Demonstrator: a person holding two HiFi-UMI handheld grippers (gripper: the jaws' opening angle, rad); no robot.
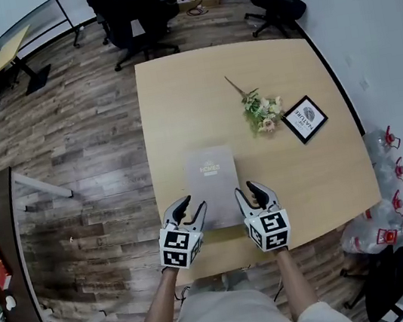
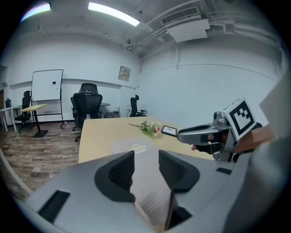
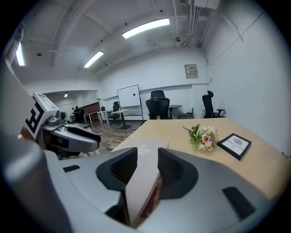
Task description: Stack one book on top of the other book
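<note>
Both grippers have the grey book (image 1: 211,174) by its near end: left gripper (image 1: 194,205) clamped on the left corner, right gripper (image 1: 251,190) on the right, jaws of each closed onto the cover. The book sits near the front of the table (image 1: 177,107) (flowers (image 1: 262,112) and a framed picture (image 1: 305,118) are further back, well apart from it).
</note>
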